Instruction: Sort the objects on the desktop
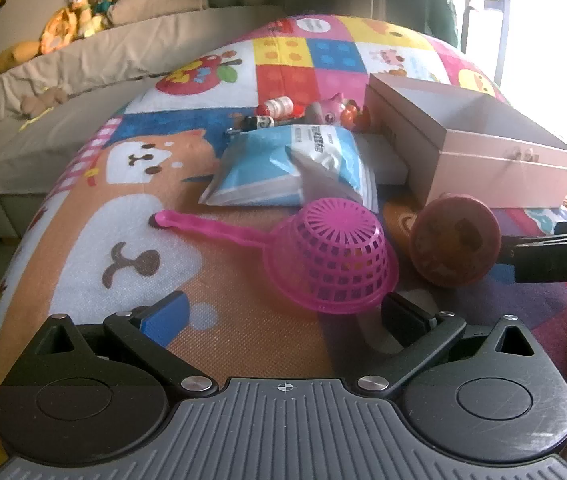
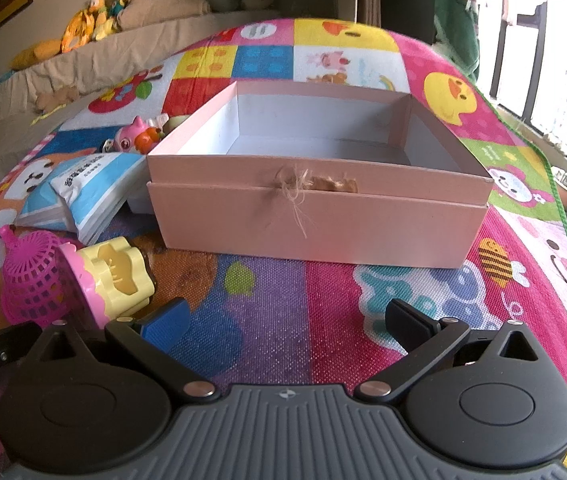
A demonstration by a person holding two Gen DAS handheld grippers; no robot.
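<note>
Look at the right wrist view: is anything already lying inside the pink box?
No, the pink box shows only its bare white floor and walls; nothing lies in it.

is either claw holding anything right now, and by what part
Nothing is held. The left claw is open above the play mat, just short of the pink plastic strainer. The right claw is open too, facing the pink cardboard box.

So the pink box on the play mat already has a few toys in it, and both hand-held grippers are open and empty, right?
Not quite: the pink box is empty. The right wrist view looks straight into it and shows only bare white lining. The rest stands: it sits on the play mat, and the left hand-held gripper and right hand-held gripper are both open, holding nothing.
</note>
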